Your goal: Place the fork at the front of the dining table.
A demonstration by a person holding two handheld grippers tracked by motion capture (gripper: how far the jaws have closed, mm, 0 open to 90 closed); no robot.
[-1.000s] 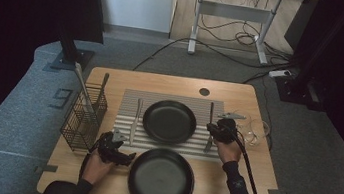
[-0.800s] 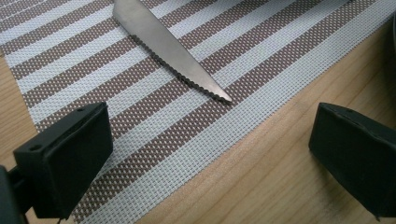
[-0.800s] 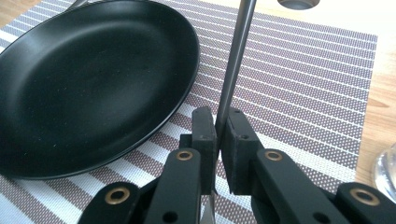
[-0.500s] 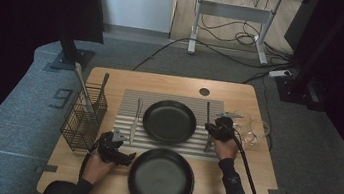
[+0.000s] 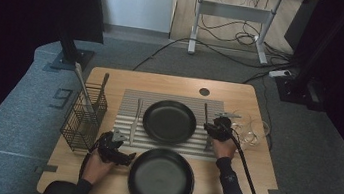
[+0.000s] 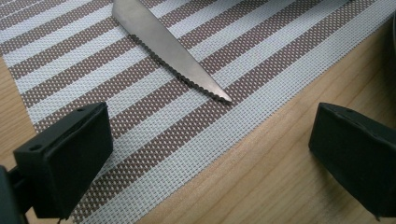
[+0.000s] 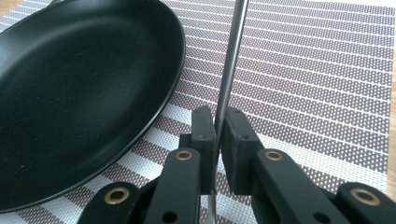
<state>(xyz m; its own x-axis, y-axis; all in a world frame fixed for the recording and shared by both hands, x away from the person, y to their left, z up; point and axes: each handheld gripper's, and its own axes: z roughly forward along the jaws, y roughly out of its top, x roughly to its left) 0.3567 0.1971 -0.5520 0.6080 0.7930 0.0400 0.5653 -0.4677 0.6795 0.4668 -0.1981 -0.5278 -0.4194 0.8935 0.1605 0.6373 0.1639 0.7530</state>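
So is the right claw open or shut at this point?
Shut. In the right gripper view the right claw has both black jaws pressed against a thin silver metal utensil handle beside the black round plate.

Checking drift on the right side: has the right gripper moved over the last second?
Yes, slightly. The right gripper, shut on a thin metal utensil, has shifted a little toward the person, judged against the black plate on the striped placemat.
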